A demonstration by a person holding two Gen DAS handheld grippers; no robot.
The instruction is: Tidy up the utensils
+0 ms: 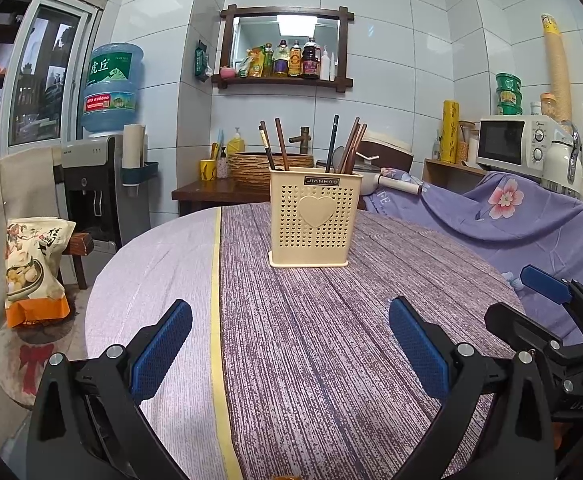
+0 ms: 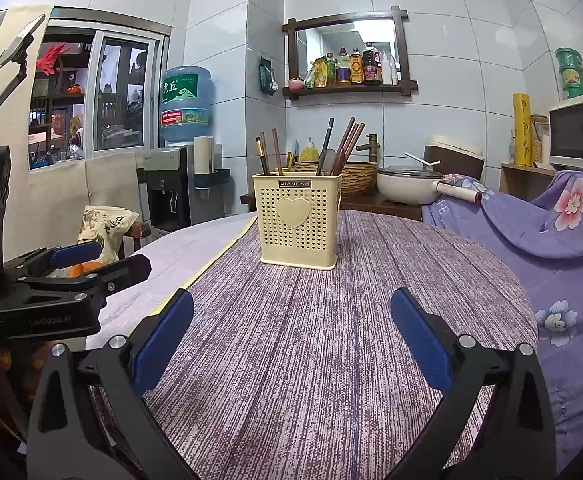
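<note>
A cream perforated utensil holder (image 1: 315, 218) (image 2: 298, 222) with a heart on its front stands upright on the round table (image 1: 331, 340) (image 2: 351, 340). Several brown and dark chopsticks (image 1: 349, 146) (image 2: 343, 146) and a dark spoon stick out of its top. My left gripper (image 1: 289, 324) is open over the near part of the table, nothing between its blue pads. My right gripper (image 2: 291, 320) is open too, likewise with nothing in it. Each one shows at the edge of the other's view, the right gripper (image 1: 547, 308) and the left gripper (image 2: 91, 264). Both are well short of the holder.
The table wears a purple woven cloth with a yellow stripe (image 1: 215, 300). A floral purple sheet (image 1: 531, 216) covers something at the right. Behind stand a water dispenser (image 1: 103, 184), a sink counter with a white pot (image 2: 407, 186), a microwave (image 1: 511, 142) and a snack bag (image 1: 31, 268).
</note>
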